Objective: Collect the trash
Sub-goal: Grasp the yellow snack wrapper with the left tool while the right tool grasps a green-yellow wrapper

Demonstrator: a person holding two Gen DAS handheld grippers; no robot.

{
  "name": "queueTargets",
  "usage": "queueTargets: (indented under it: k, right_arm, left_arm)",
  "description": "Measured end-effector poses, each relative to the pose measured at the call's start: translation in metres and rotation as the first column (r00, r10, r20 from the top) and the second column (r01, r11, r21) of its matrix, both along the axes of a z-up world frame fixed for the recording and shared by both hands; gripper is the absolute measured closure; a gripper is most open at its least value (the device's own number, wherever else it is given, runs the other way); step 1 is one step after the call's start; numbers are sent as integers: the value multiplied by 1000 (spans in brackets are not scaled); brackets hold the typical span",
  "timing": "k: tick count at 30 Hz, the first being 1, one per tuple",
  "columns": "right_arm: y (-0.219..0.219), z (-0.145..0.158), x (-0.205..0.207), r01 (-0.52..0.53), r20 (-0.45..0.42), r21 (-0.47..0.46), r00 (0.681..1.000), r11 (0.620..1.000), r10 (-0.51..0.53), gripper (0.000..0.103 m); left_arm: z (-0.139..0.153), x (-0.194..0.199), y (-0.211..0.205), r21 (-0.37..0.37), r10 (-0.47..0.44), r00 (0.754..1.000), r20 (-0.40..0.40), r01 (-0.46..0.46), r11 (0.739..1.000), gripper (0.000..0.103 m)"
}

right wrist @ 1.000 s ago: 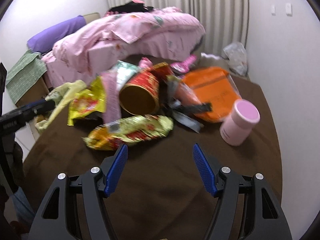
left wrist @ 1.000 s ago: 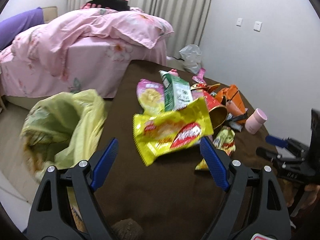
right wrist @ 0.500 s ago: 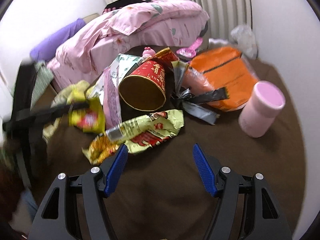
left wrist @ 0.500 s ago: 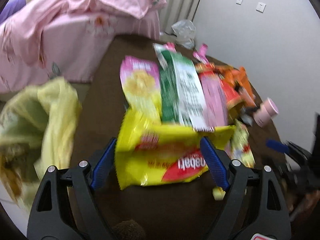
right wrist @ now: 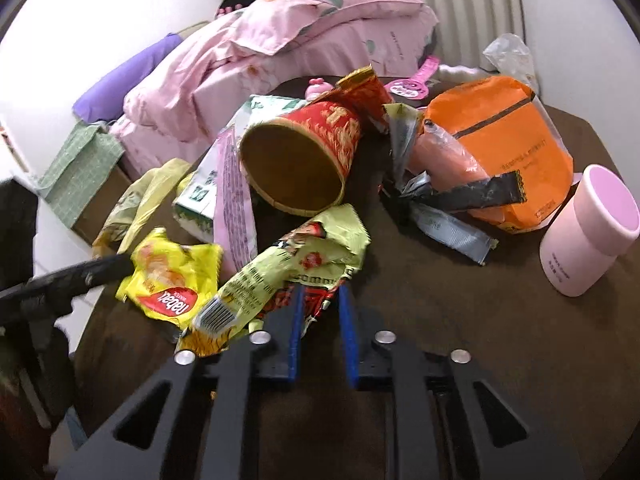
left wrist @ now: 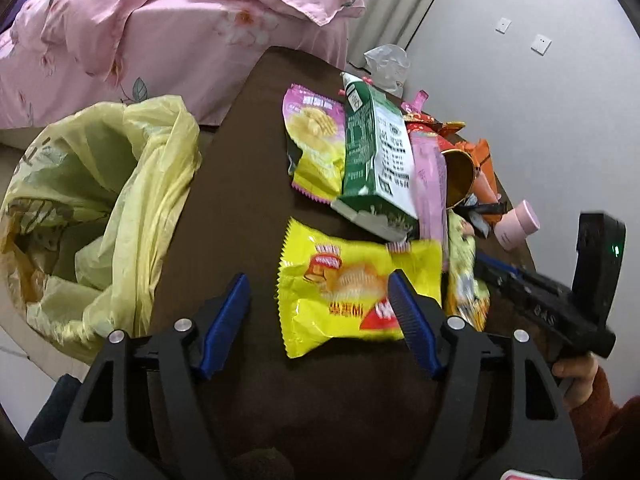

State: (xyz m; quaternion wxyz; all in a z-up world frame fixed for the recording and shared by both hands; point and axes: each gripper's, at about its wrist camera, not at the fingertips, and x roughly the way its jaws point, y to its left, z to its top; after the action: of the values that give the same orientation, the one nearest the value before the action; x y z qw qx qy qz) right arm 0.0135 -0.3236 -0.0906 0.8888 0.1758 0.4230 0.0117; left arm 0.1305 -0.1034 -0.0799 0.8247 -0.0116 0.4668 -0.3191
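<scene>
Trash lies in a heap on a dark brown table (left wrist: 248,184). My left gripper (left wrist: 320,308) is open, its right finger over a yellow wafer wrapper (left wrist: 344,288), which also shows in the right wrist view (right wrist: 168,276). My right gripper (right wrist: 320,312) has closed on the edge of a green-gold snack wrapper (right wrist: 304,256). Behind lie a red paper cup (right wrist: 304,160) on its side, a green carton (left wrist: 376,160), a pink-yellow chip bag (left wrist: 316,140) and an orange bag (right wrist: 504,148). A yellow trash bag (left wrist: 100,208) hangs open at the table's left.
A pink cup (right wrist: 588,232) stands upright at the right, also in the left wrist view (left wrist: 516,228). A bed with pink bedding (left wrist: 160,28) stands beyond the table. A white wall (left wrist: 520,100) is close on the right. A clear plastic bag (right wrist: 508,56) lies behind.
My right gripper has moved forward to the green-gold wrapper and shut on it. My left gripper has moved closer over the yellow wafer wrapper and stays open.
</scene>
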Motion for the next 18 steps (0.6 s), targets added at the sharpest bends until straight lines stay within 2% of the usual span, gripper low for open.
queueTargets:
  k: [4,9,12,18]
  right_arm:
    - [-10,1,-18,0,-5,3,1000,1000,0,93]
    - [-23,8,-40,33,3,-27,999,999,-33,93]
    - [-27,16,-49,38,24,-59,999,998,-36,93]
    - [-28,28,-55,41,67,-60,997,997,-37,93]
  left_arm:
    - [1,5,-5,8,3,1000,-4,-3,1000,37]
    - [-7,12,-15,17,21,999,-45,-21,1000,47]
    - [-7,8,-19,39,29,999,-43,-28,999,53]
    - [-11,0,-19,24,28,994,-103,-26,999,86]
